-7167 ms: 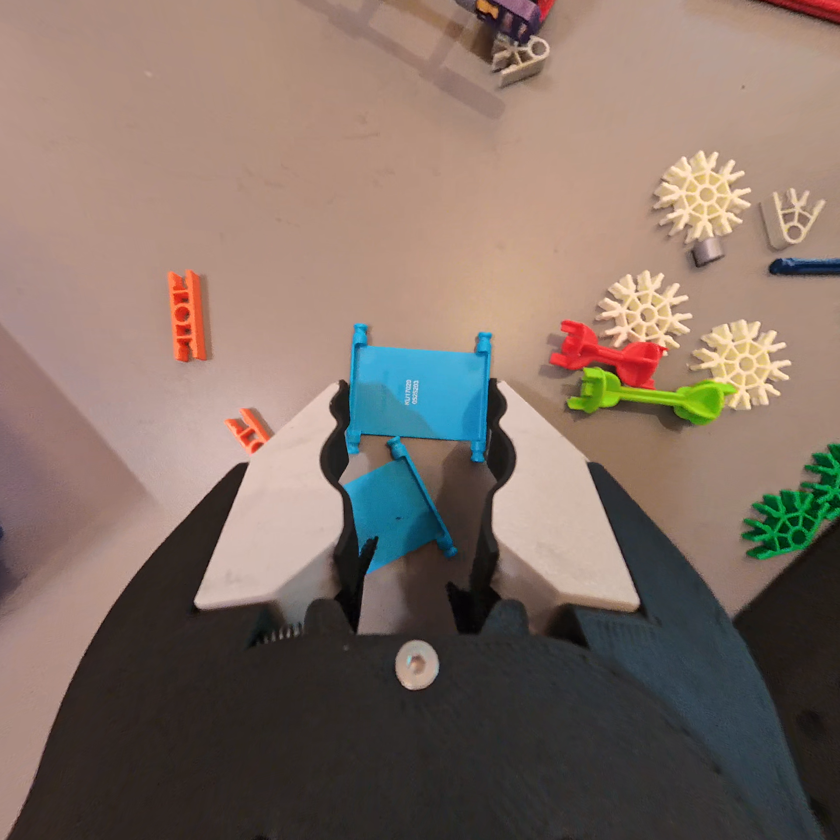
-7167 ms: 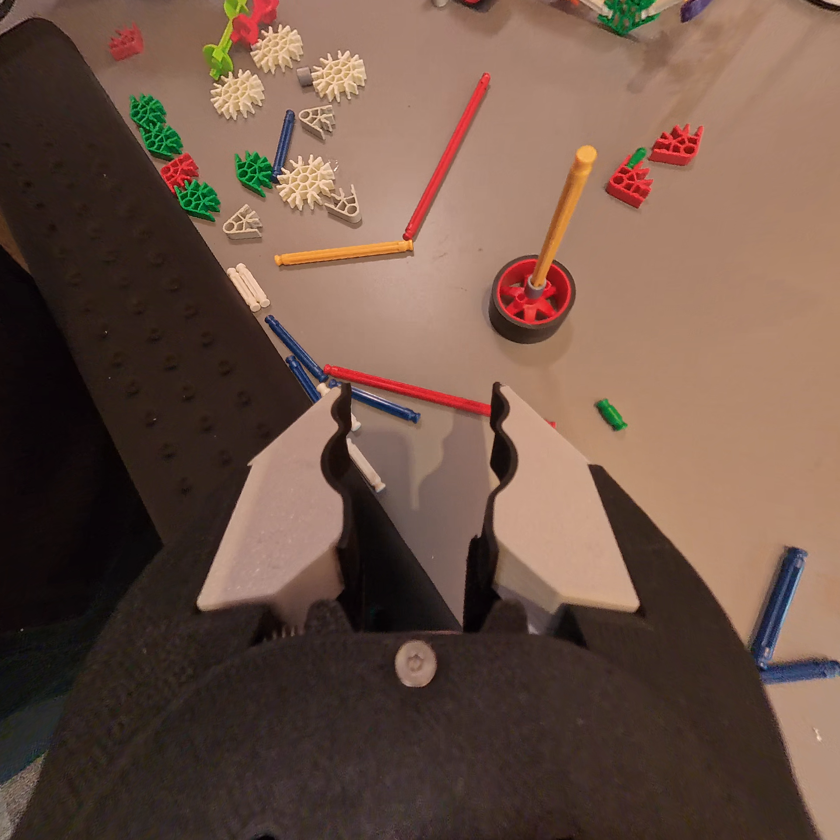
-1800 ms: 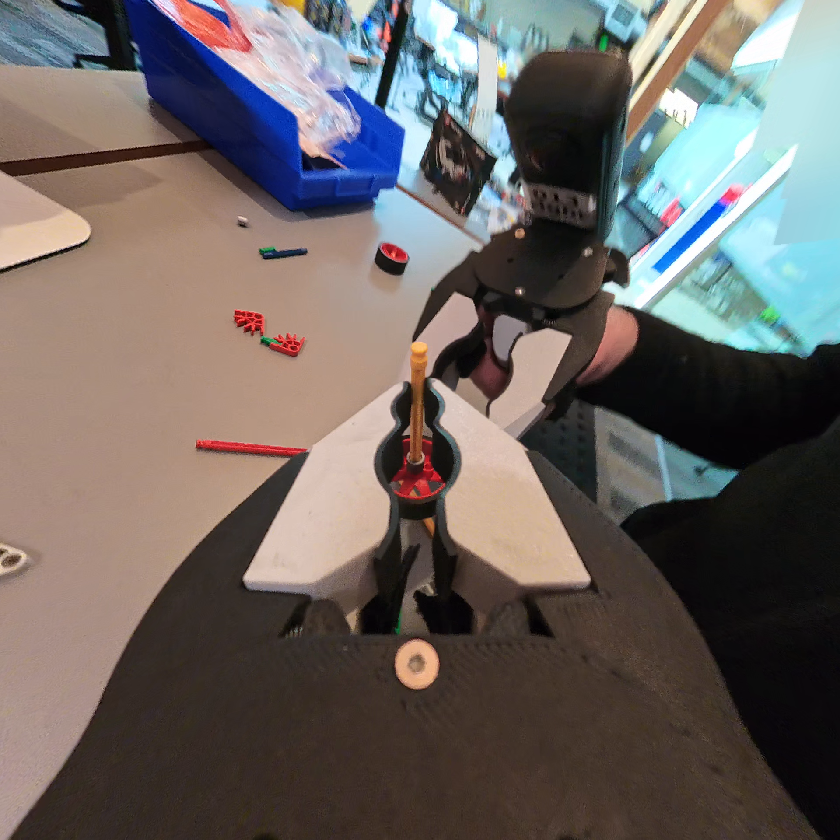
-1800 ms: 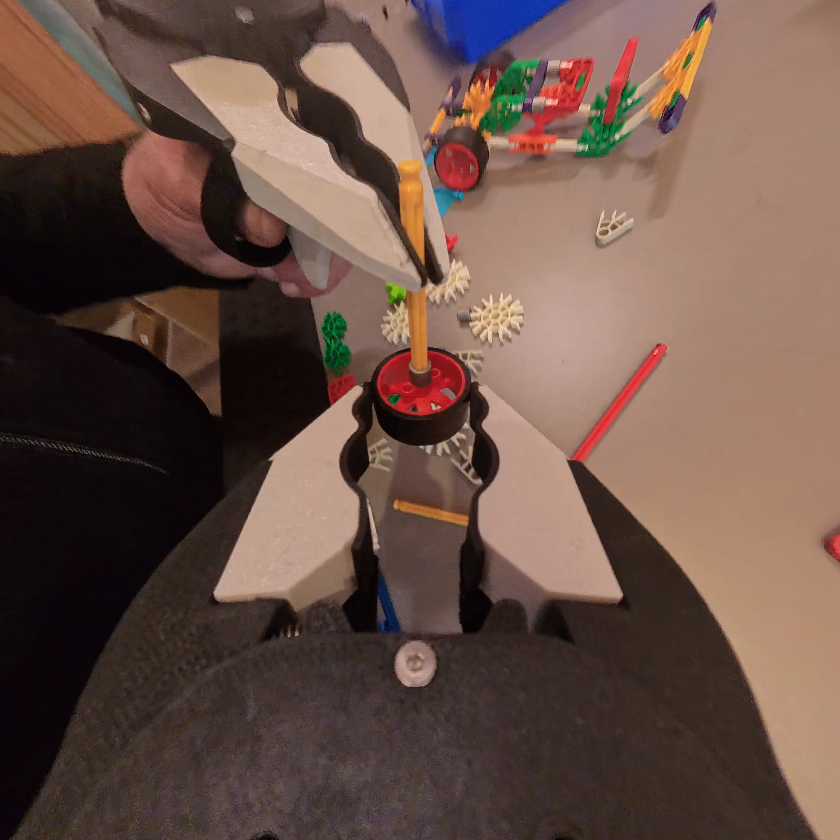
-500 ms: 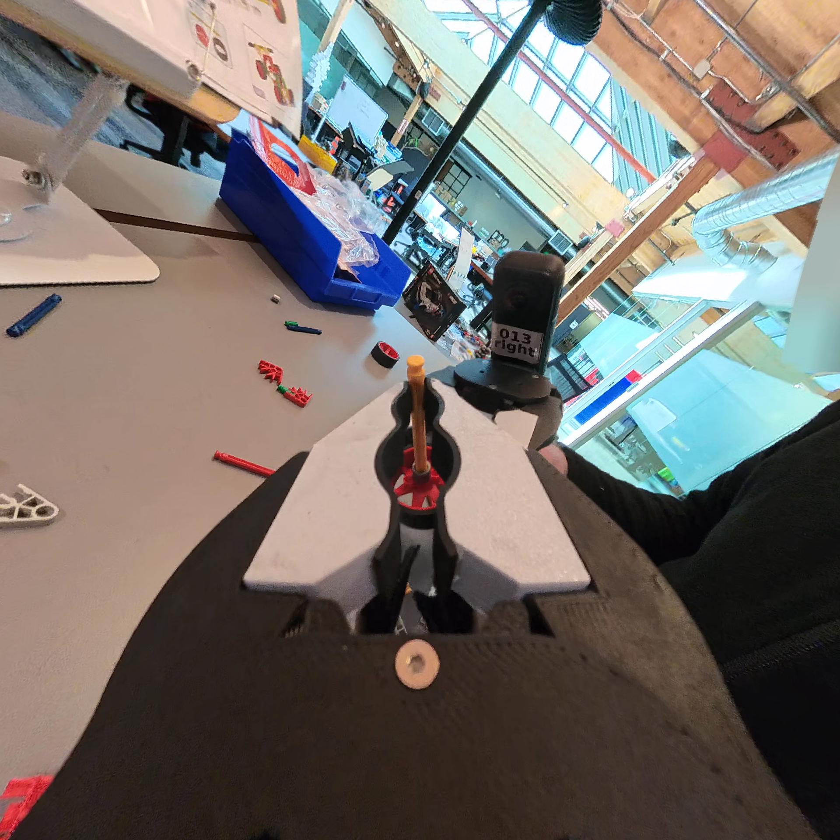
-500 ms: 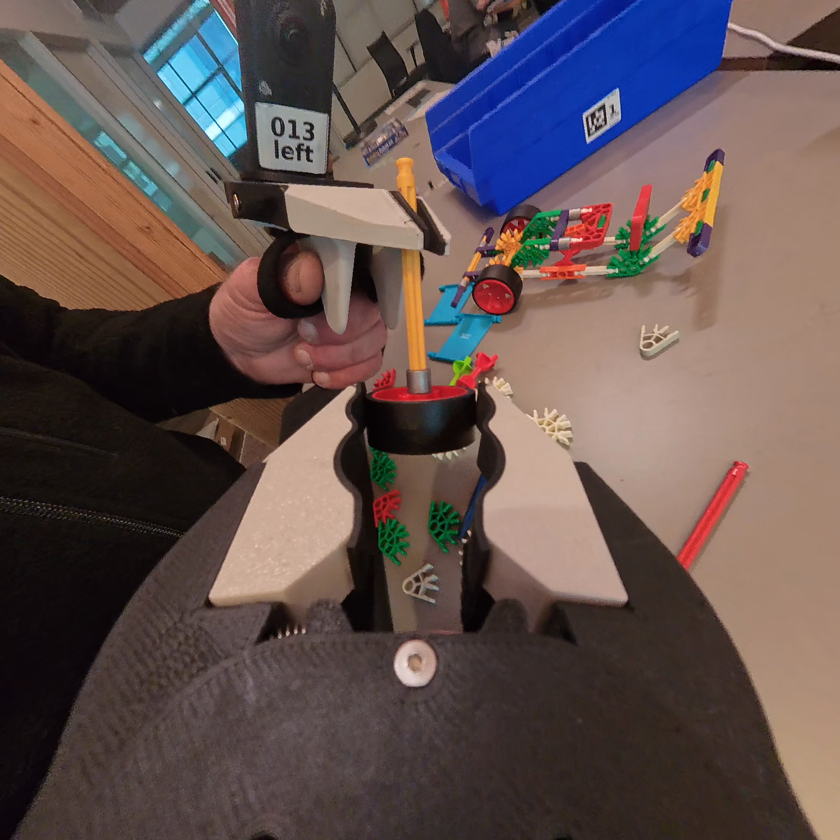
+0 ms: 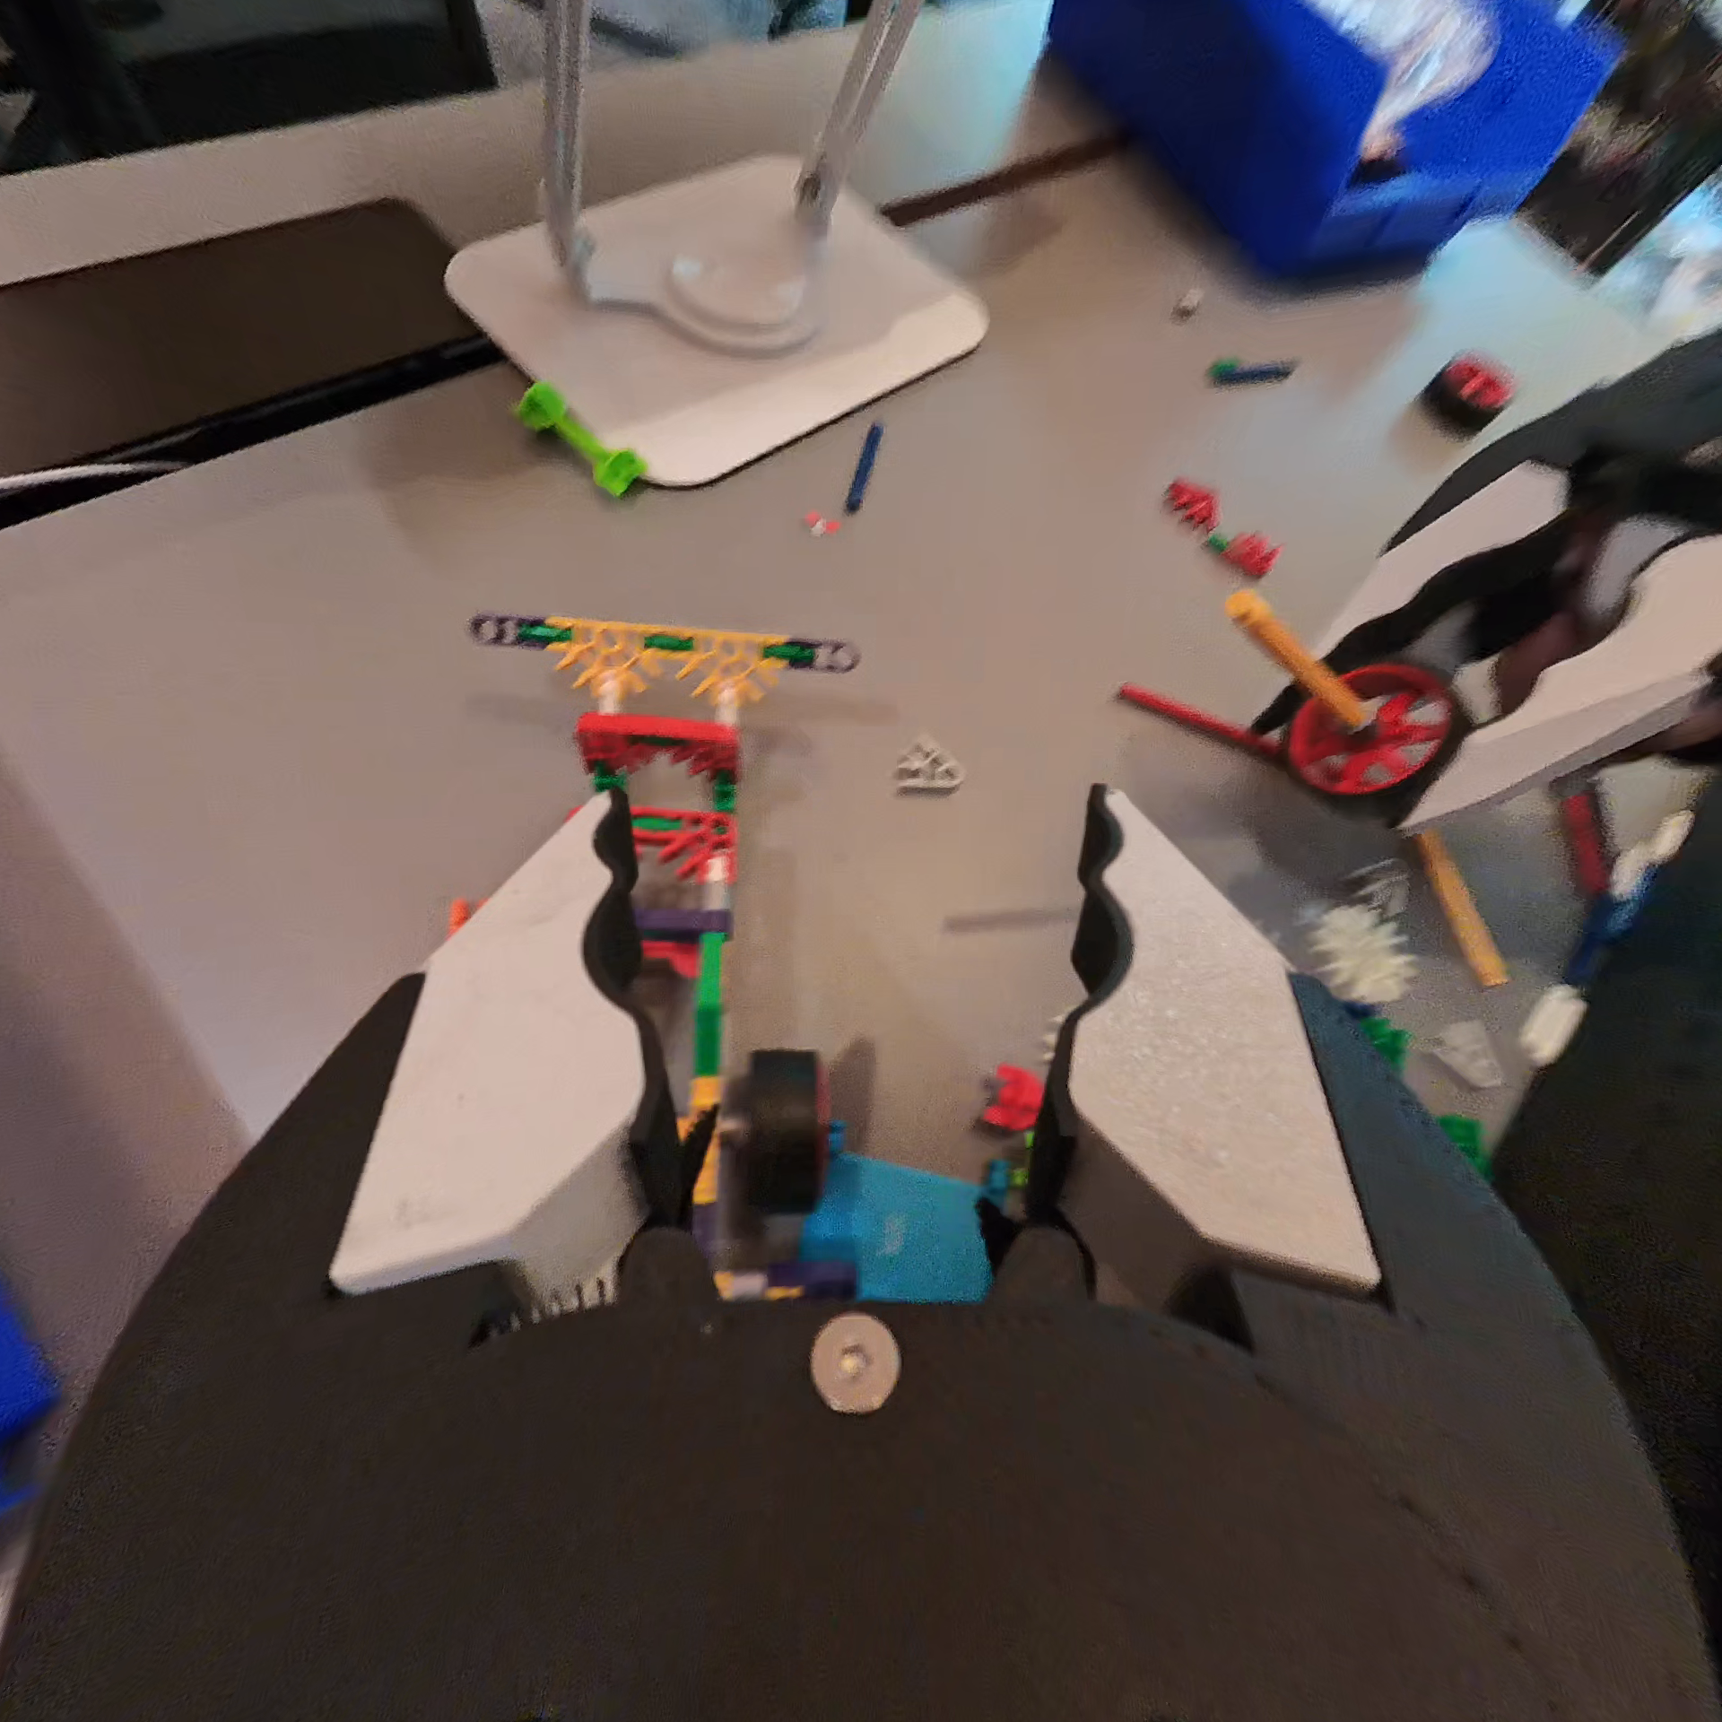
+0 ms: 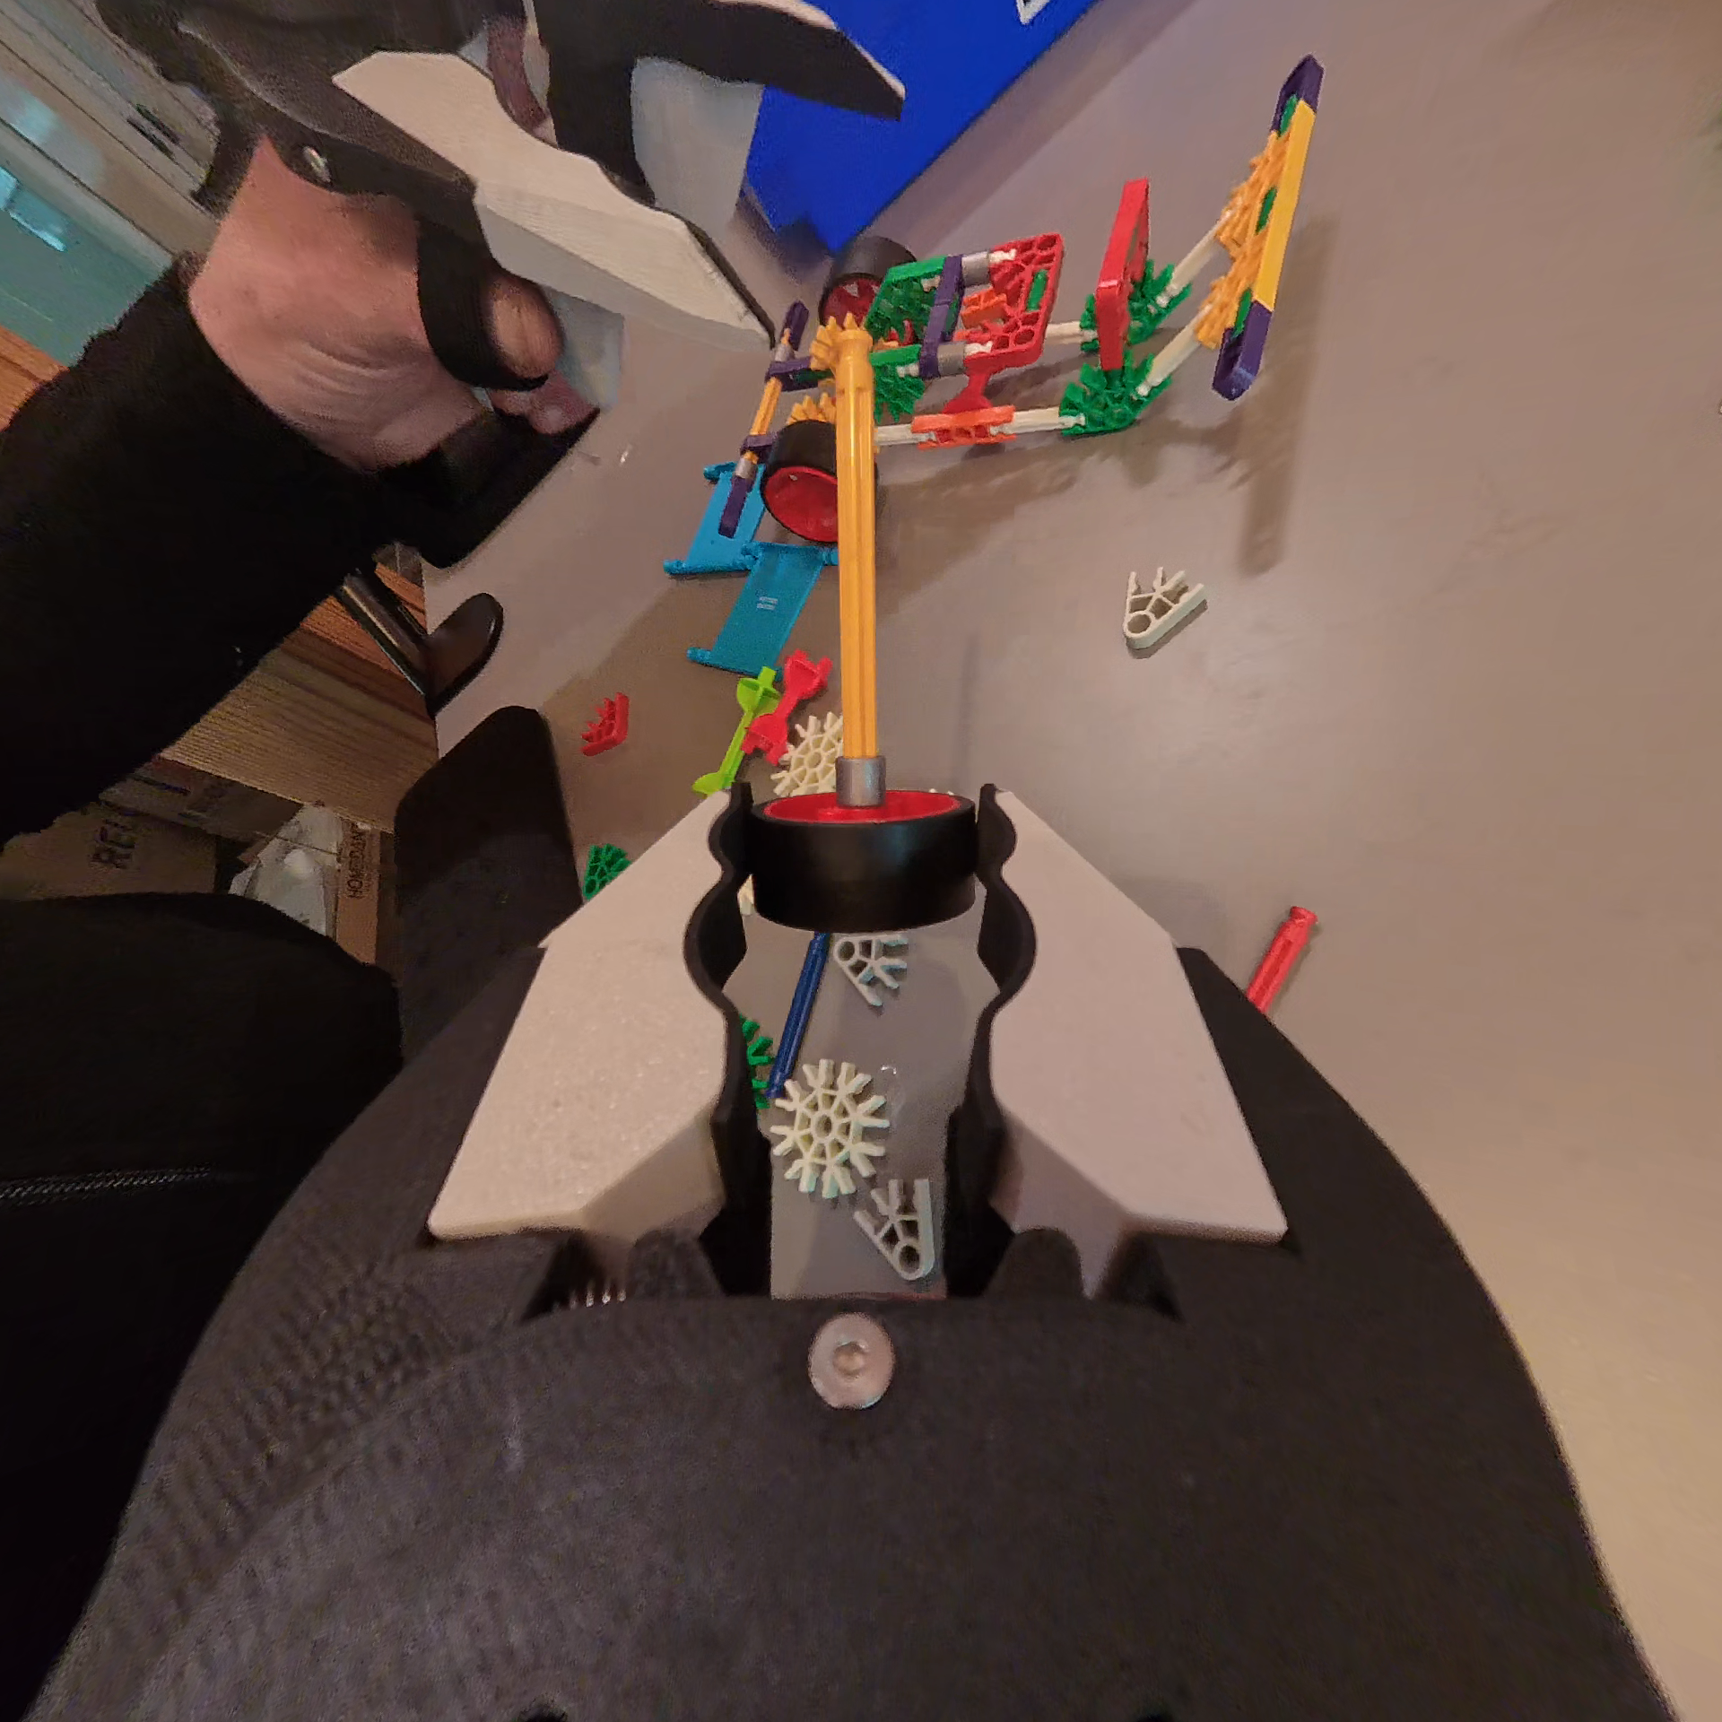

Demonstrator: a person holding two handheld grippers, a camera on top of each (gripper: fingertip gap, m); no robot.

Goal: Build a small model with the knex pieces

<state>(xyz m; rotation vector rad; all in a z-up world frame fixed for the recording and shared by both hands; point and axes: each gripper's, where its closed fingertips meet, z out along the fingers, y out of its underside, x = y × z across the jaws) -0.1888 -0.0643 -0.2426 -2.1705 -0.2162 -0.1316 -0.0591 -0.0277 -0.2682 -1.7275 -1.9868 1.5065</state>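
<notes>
1. Black rubber tyre on a red hub: the wheel [image 8: 862, 867] sits clamped between the tips of the right gripper [image 8: 862, 871], held above the grey bench [image 8: 1398, 745].
2. A yellow rod [image 8: 855, 559] stands up out of the hub through a small grey collar; its free end is just beside the built toy frame [image 8: 1025, 317].
3. Handling, as a judgement: the wheel looks light, the tyre rubbery and grippy, so the tread is the place to hold. The rod looks thin, slightly flexible plastic; side load could bend it or pop it from the hub.
4. The left gripper [image 7: 853, 895] has its jaws wide apart, holding nothing. It hovers over the frame [image 7: 685, 792], with the frame's own black wheel [image 7: 787, 1132] and a cyan panel [image 7: 895, 1230] low between its fingers.
5. A hand [image 8: 345, 307] holds the left gripper just above the frame's near end, close to the rod tip, so it crowds that spot.
6. Loose bits on the bench: white snowflake connectors [image 8: 827, 1127], a grey connector [image 8: 1160, 606], a red rod [image 8: 1281, 955], a blue rod [image 8: 797, 1006], green and red clips [image 8: 764, 713].
7. Further off: a blue bin [image 7: 1305, 121] and a white stand base [image 7: 717, 307]. The left wrist view is motion-blurred.
</notes>
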